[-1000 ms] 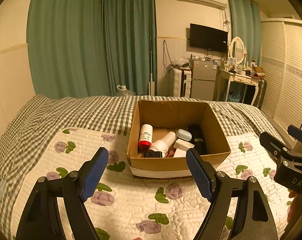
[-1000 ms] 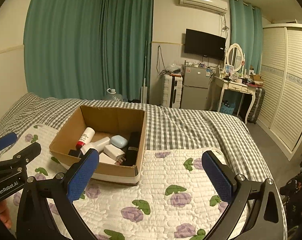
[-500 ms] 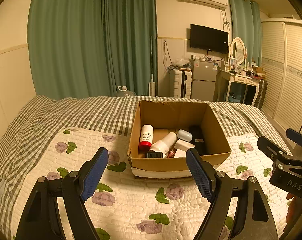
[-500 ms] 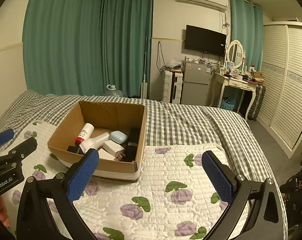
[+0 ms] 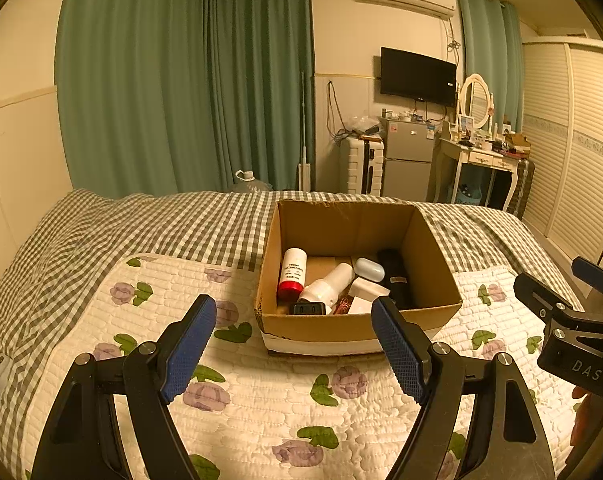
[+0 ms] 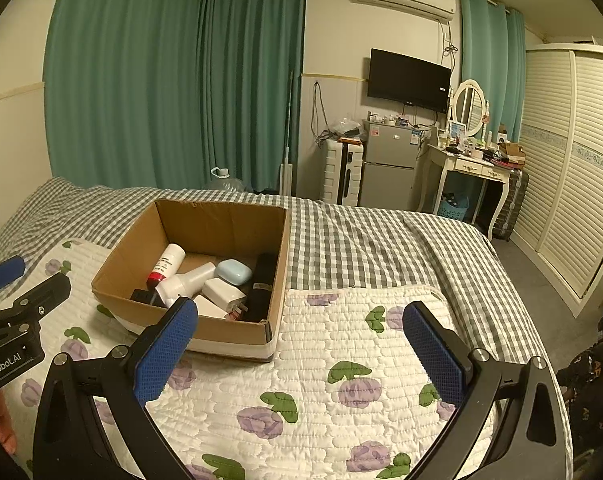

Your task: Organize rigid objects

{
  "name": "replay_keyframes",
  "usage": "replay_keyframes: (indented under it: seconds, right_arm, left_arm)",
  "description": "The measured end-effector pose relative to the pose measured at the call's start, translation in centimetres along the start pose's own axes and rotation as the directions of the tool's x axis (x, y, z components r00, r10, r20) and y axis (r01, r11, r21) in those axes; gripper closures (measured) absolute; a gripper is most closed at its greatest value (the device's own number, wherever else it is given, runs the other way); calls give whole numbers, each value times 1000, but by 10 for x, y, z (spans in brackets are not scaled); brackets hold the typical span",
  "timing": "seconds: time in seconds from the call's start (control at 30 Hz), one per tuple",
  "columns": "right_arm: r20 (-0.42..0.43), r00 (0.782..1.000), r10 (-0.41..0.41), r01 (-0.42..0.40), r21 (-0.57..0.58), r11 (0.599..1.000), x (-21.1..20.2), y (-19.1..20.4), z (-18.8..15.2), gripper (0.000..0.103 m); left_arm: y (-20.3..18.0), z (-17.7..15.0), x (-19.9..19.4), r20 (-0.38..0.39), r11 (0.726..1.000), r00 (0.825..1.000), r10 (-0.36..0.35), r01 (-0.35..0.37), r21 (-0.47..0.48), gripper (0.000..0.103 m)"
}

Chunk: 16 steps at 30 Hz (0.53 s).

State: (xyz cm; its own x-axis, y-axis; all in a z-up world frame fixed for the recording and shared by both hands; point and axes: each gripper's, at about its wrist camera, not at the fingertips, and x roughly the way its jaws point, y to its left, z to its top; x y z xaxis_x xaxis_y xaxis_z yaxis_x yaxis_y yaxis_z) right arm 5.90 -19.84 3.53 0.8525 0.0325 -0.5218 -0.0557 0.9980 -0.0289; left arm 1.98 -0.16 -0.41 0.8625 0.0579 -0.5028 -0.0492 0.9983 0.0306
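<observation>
An open cardboard box [image 5: 357, 328] [image 6: 229, 330] stands on the bed. Inside lie a white bottle with a red cap [image 5: 292, 273] [image 6: 165, 266], a larger white bottle [image 5: 327, 285] [image 6: 185, 284], a pale blue case [image 5: 369, 269] [image 6: 233, 272], a white block [image 5: 367, 290] [image 6: 223, 292], a black cylinder [image 5: 395, 276] [image 6: 261, 284] and a small black item [image 5: 311, 308]. My left gripper [image 5: 293, 346] is open and empty, just short of the box's near wall. My right gripper [image 6: 299, 346] is open and empty, over the quilt to the right of the box.
The bed has a white floral quilt [image 5: 261, 400] [image 6: 341, 360] over a checked sheet [image 5: 161, 232]. Each gripper shows at the edge of the other's view: the right one [image 5: 573, 332], the left one [image 6: 17, 316]. A fridge, dressing table and wardrobe stand beyond the bed.
Both grippers have drifted slightly; the box sits a little closer in the right wrist view. Both stay open and empty.
</observation>
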Motion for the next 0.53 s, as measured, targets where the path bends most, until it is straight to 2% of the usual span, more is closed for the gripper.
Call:
replay_keyframes:
  seconds: [0.53]
  right_arm:
    - [-11, 1000, 5, -5, 4, 1000, 4, 1, -4, 0]
  left_arm:
    - [0, -3, 0, -6, 1000, 1000, -14, 14, 10, 20]
